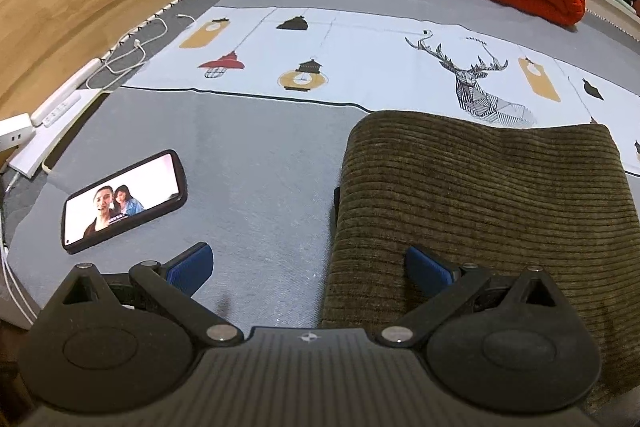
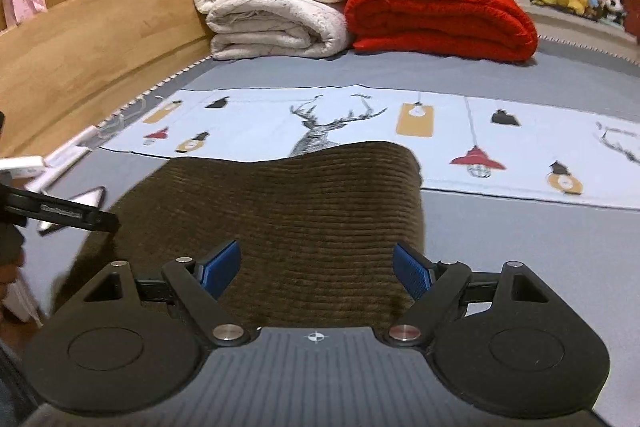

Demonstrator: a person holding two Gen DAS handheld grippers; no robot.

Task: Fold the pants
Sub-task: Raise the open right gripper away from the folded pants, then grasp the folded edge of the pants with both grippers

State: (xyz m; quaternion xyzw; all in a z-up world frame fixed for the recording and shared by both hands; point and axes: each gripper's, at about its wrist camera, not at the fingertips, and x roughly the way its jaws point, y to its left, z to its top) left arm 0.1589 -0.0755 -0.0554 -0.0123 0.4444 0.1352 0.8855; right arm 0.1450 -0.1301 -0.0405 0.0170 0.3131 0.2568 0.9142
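The brown corduroy pants [image 1: 480, 203] lie folded into a flat rectangle on the grey bed; they also show in the right wrist view [image 2: 288, 223]. My left gripper [image 1: 310, 267] is open and empty above the pants' near left edge, its right blue pad [image 1: 426, 267] over the fabric and its left pad over bare sheet. My right gripper [image 2: 316, 267] is open and empty above the near end of the pants. The left gripper's black finger [image 2: 68, 215] shows at the left of the right wrist view.
A phone [image 1: 124, 201] with a lit screen lies on the sheet left of the pants. A printed light-blue cloth [image 1: 360, 63] lies beyond them. Folded white [image 2: 276, 11] and red [image 2: 440, 15] blankets are stacked at the far end. A power strip and cables [image 1: 56, 99] lie by the wooden board.
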